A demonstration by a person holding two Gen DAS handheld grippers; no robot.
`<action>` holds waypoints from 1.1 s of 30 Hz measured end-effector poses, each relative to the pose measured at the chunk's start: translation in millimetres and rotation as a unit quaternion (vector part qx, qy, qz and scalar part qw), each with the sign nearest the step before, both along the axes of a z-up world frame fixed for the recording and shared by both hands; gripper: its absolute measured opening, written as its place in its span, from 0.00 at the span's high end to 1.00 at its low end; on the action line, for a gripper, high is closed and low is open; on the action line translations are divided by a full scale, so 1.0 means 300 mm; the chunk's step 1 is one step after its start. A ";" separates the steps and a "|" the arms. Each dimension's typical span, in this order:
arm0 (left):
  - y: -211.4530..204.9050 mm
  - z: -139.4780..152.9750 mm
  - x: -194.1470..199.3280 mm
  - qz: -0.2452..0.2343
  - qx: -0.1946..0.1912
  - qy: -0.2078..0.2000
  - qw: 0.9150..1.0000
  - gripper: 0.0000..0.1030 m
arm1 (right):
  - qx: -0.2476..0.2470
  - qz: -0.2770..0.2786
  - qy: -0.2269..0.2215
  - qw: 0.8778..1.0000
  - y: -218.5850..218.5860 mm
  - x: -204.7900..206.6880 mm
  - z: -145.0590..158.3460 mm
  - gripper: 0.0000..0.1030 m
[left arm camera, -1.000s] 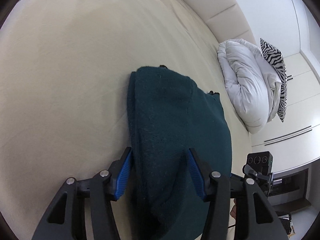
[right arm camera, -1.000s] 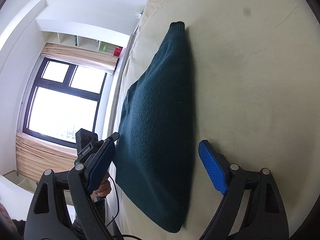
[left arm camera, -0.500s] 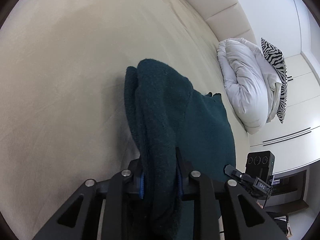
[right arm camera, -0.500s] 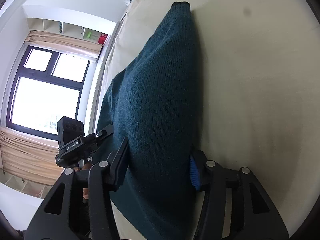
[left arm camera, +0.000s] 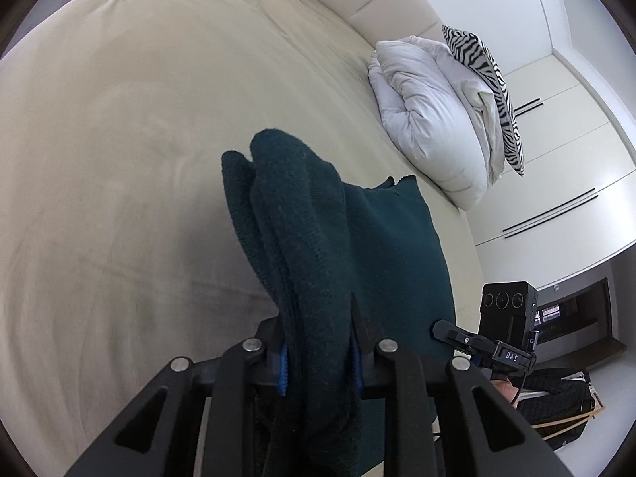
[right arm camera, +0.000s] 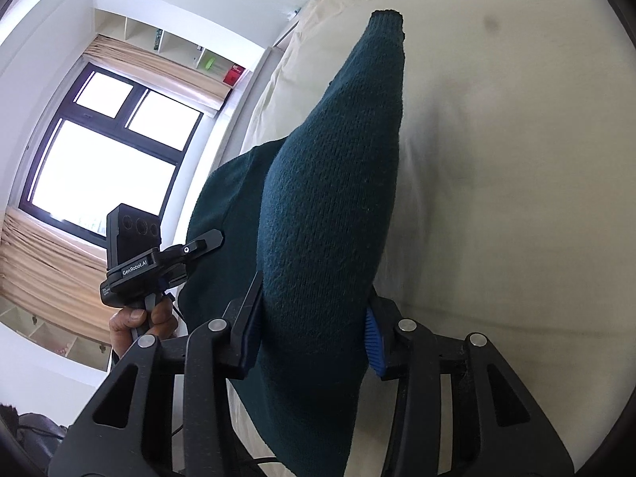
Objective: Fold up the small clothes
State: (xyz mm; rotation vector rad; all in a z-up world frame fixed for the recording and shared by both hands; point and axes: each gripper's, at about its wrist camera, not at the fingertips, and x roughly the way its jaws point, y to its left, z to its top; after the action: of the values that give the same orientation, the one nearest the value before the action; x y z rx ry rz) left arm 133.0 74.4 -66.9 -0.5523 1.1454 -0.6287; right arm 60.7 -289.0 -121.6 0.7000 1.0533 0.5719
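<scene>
A dark teal knitted sweater point(left arm camera: 318, 246) lies partly folded on a cream bed sheet point(left arm camera: 119, 139). My left gripper point(left arm camera: 318, 353) is shut on a bunched edge of it and holds that edge raised off the bed. My right gripper point(right arm camera: 314, 318) is shut on the other end of the sweater point(right arm camera: 334, 198), also raised, with the cuff end hanging away toward the far side of the bed. Each gripper shows in the other's view, the right one in the left wrist view point(left arm camera: 501, 342) and the left one in the right wrist view point(right arm camera: 139, 254).
A folded white duvet point(left arm camera: 429, 119) and a zebra-print pillow point(left arm camera: 485, 79) lie at the bed's far right by the headboard. White wardrobe doors point(left arm camera: 564, 167) stand beyond. A window with beige curtains point(right arm camera: 99, 159) is on the other side.
Both grippers closed from open onto the sweater's near edges and lifted them, so the fabric now bunches up off the bed.
</scene>
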 end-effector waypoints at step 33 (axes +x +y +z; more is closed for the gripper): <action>0.033 -0.075 -0.283 0.025 0.029 -0.033 0.999 0.57 | -0.015 -0.112 0.007 0.994 -0.124 -0.298 -0.109 0.54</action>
State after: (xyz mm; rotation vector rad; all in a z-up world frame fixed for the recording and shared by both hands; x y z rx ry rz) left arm 48.0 84.4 -89.5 -0.5055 1.0816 -0.5655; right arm -28.8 -326.2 -154.4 0.7844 0.9800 0.3568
